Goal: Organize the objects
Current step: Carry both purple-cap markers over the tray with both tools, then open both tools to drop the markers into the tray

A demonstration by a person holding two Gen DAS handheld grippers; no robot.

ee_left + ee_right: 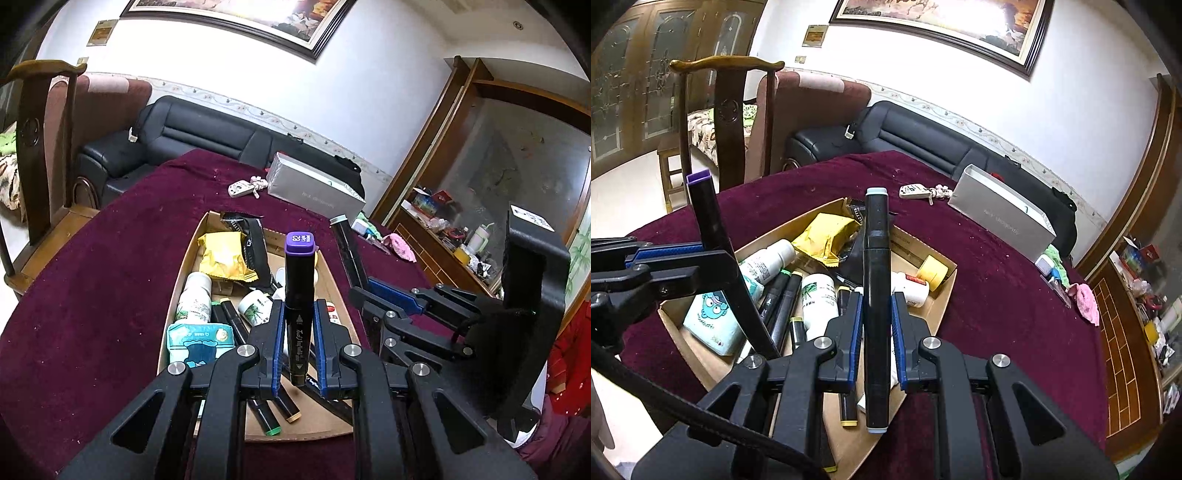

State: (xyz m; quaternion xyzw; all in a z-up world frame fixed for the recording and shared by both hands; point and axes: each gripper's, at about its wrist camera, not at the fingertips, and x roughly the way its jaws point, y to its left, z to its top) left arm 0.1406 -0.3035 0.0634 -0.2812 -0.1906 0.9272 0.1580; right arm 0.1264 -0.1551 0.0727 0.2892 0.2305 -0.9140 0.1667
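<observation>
Left gripper: fingers clamped on purple-capped marker.
Right gripper: fingers clamped on grey-capped marker.
Below: cardboard box.

- The cardboard tray under both grippers is crowded: white bottles, loose markers, a yellow packet and a tissue pack leave you little bare floor.
- The left gripper and right gripper sit close side by side; each one's marker blocks the other's sideways path.
- The maroon cloth left of the tray lies open.
- Far side: a grey box and keys stand in the way.
</observation>
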